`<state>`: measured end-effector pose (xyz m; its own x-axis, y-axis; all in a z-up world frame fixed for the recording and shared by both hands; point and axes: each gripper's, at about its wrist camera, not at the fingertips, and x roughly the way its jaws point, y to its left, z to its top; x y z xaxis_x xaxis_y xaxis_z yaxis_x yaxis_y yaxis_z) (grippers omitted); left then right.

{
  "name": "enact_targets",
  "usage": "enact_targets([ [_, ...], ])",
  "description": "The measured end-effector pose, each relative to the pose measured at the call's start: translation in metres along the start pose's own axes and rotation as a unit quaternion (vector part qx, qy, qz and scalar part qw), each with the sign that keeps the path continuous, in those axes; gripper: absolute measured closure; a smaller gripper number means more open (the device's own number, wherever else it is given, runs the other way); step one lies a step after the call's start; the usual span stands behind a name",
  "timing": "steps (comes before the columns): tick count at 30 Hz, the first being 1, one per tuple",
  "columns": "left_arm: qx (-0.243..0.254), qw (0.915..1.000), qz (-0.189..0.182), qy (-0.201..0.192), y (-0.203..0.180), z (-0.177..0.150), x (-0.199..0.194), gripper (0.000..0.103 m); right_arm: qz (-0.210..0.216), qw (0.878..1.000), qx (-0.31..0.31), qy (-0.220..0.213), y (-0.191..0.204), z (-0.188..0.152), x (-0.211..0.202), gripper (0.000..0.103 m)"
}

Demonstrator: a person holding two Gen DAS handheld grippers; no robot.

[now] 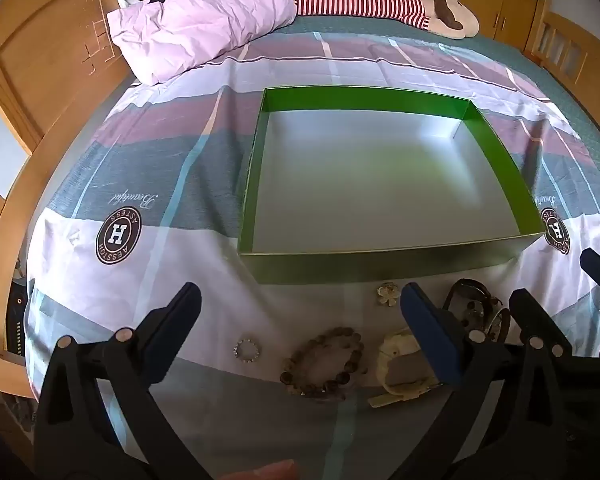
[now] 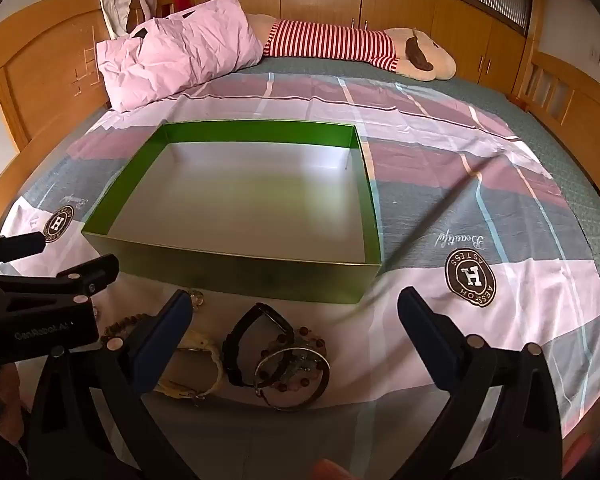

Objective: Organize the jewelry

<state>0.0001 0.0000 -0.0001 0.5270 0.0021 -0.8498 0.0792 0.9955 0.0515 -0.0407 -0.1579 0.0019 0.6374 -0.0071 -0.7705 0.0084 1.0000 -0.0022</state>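
A green box [image 1: 495,148] [image 2: 256,276] with a pale empty floor sits on the bed. Before it lies jewelry: a silver ring [image 1: 247,348], a brown bead bracelet [image 1: 323,362], a cream watch [image 1: 399,364] [image 2: 204,364], a small clover charm [image 1: 387,293], a black watch [image 2: 256,344], a silver bangle [image 2: 296,376] with a dark bead bracelet. My left gripper [image 1: 300,304] is open and empty above the ring and bead bracelet. My right gripper [image 2: 294,312] is open and empty above the black watch and bangle; it also shows in the left wrist view [image 1: 555,280].
The patterned bedsheet [image 2: 479,216] covers a wide bed. A pink pillow [image 1: 204,20] and a striped plush toy [image 2: 363,48] lie at the far end. A wooden headboard [image 1: 48,72] stands left, wooden cabinets [image 2: 399,4] behind.
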Motion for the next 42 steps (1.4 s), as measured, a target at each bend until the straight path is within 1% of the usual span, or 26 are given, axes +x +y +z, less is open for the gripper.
enact_targets([
  [7, -0.002, 1.0, 0.0, -0.001, -0.0001, -0.0004, -0.0019, 0.002, 0.013, 1.0, 0.01, 0.001, -0.0065, 0.002, 0.0002, 0.001],
  [8, -0.002, 1.0, -0.001, -0.001, -0.0001, -0.0006, -0.0025, 0.002, -0.004, 1.0, -0.005, 0.002, 0.001, -0.0004, 0.0006, 0.001],
  [12, 0.0, 1.0, 0.002, 0.001, -0.0004, 0.0025, -0.0009, 0.002, -0.006, 1.0, -0.005, 0.001, 0.002, 0.0, -0.0019, 0.001],
  [42, 0.003, 1.0, 0.006, 0.006, -0.0002, -0.0052, 0.0043, 0.002, -0.007, 1.0, 0.001, 0.002, -0.0004, -0.0008, -0.0004, 0.001],
])
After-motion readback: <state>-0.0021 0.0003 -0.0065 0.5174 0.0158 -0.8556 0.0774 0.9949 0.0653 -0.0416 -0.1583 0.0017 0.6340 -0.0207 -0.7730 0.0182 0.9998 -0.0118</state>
